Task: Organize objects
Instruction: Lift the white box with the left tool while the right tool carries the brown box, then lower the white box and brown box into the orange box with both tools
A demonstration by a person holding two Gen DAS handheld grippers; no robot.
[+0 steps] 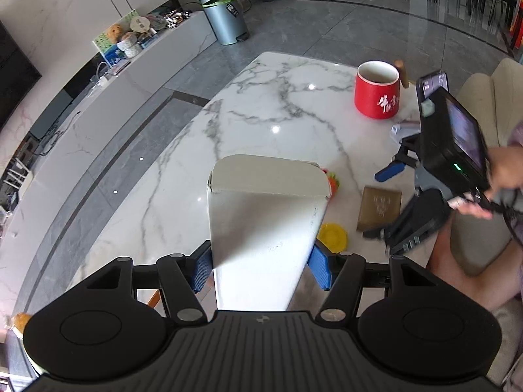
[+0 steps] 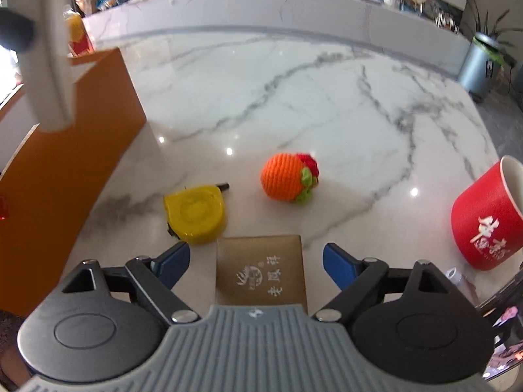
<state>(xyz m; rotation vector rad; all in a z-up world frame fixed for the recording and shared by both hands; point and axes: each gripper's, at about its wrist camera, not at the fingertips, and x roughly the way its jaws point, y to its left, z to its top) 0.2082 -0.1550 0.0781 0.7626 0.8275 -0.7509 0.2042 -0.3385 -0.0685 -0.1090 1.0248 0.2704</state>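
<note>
My left gripper (image 1: 261, 266) is shut on a tall white carton (image 1: 264, 215), blue pads pressed on its two sides, and holds it above the marble table (image 1: 278, 114). In the right wrist view the same white carton (image 2: 45, 65) hangs at the upper left. My right gripper (image 2: 256, 263) stands open over a flat gold box (image 2: 261, 271) with white lettering; a gap shows on both sides between pads and box. A yellow tape measure (image 2: 196, 214) lies left of it, and an orange crochet ball (image 2: 287, 178) beyond. The left wrist view shows the right gripper (image 1: 382, 202) around the gold box (image 1: 379, 207).
A red mug (image 2: 483, 222) stands at the right, a small white-capped item (image 2: 456, 274) beside it. An orange open box (image 2: 65, 163) stands at the table's left edge. A person's hand (image 1: 503, 170) holds the right gripper. A grey pedal bin (image 1: 225, 23) stands on the floor beyond.
</note>
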